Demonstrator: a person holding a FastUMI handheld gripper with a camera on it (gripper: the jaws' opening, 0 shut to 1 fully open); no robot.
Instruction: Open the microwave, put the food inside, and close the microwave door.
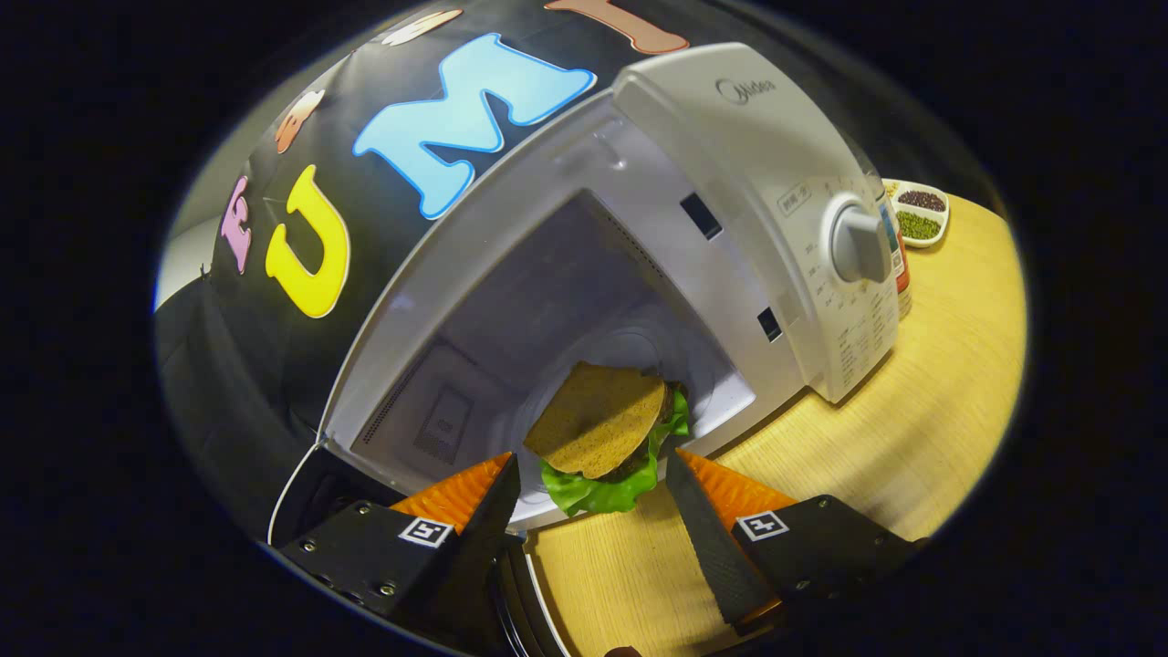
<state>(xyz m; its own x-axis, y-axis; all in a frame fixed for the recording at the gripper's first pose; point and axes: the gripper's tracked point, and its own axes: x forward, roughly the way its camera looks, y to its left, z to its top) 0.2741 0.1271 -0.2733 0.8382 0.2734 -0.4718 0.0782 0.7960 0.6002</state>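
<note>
I have the gripper (593,474) spread wide, its fingers either side of the sandwich (607,433) without pressing it, so I judge it let go. The sandwich lies at the front of the open microwave (748,182) cavity, on the turntable (630,351); the door isn't shut yet.

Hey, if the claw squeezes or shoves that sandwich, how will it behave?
The sandwich, between the open claw fingers at the microwave mouth, looks stacked in loose layers, so a push may slide the top slice off. The lettuce hangs out frilly and probably flops. The bread looks soft, so it likely dents.
</note>
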